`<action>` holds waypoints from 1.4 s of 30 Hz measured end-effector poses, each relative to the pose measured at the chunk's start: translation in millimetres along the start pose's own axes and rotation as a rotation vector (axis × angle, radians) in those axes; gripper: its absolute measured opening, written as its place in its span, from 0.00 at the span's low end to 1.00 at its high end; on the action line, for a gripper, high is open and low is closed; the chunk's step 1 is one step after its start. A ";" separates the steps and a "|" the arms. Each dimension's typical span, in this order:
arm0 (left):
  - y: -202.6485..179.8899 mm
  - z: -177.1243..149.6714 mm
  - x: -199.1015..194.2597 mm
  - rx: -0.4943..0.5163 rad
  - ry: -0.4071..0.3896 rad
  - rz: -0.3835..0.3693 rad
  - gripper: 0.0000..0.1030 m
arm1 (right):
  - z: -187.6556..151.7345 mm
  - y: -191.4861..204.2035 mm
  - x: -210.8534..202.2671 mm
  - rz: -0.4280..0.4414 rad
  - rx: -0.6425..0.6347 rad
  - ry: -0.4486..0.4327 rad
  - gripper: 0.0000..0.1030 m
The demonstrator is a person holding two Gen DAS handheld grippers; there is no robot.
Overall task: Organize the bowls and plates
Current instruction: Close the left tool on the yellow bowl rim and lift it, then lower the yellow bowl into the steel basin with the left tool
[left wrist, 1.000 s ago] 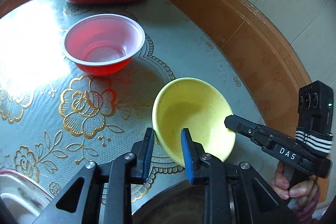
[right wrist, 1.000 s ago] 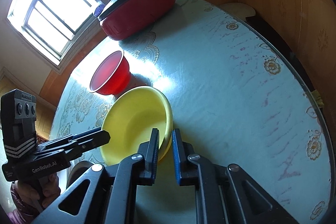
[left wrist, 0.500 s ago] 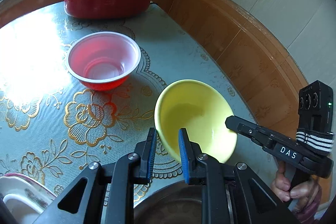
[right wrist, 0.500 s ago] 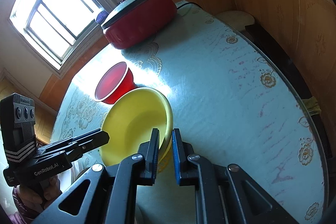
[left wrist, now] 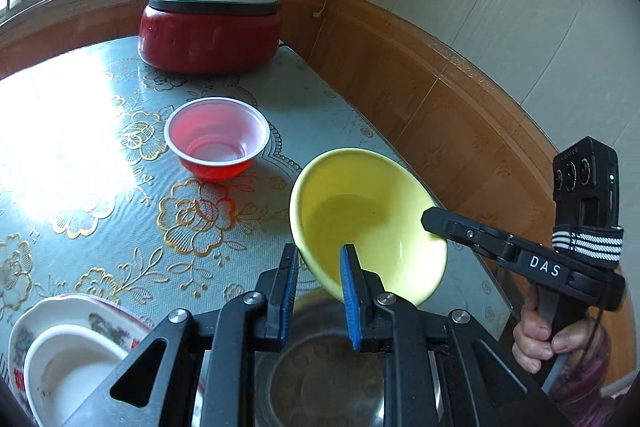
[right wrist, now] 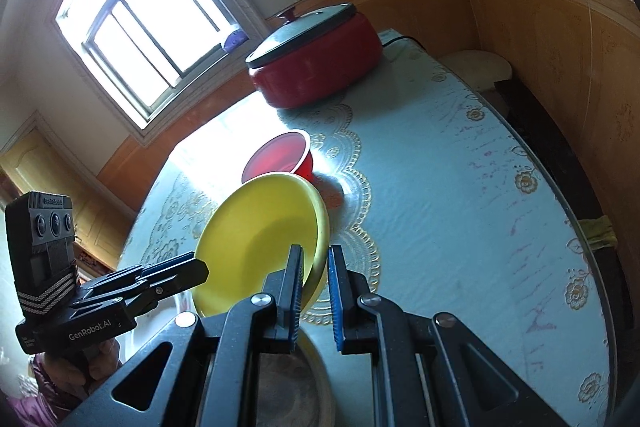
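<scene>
Both hand-held grippers clamp the tilted yellow bowl (left wrist: 368,223): the left hand-held gripper (left wrist: 319,291) at lower centre, the right hand-held gripper (right wrist: 316,287) likewise, above the table (right wrist: 460,195).

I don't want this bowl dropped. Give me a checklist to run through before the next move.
1. Left claw shut on the yellow bowl rim: ok.
2. Right claw shut on another part of the rim: ok.
3. Yellow bowl empty: ok.
4. Yellow bowl level: not ok, it tilts.
5. Red bowl upright and empty, table bare between the two bowls: ok.
6. Yellow bowl clear of whatever lies beneath it: cannot tell.
</scene>
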State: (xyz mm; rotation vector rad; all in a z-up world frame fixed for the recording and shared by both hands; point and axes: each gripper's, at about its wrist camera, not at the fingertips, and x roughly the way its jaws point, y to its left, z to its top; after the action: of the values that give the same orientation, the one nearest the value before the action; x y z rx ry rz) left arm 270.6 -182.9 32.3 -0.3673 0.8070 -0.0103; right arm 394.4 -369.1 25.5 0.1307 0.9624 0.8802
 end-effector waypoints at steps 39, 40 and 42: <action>2.0 -103.7 -22.4 0.009 0.145 -0.028 0.20 | -85.4 36.5 4.6 -0.070 -0.146 0.232 0.12; 1.2 -104.3 -21.8 0.012 0.148 -0.030 0.20 | -85.5 36.3 5.1 -0.071 -0.145 0.233 0.13; 0.8 -105.5 -20.1 0.018 0.155 -0.028 0.21 | -85.7 34.9 6.8 -0.076 -0.141 0.237 0.13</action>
State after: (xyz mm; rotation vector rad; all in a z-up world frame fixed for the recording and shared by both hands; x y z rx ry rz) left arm 182.0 -212.6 -20.4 -0.3642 0.9543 -0.0729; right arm 310.3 -364.5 -13.6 -0.1333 1.1141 0.9033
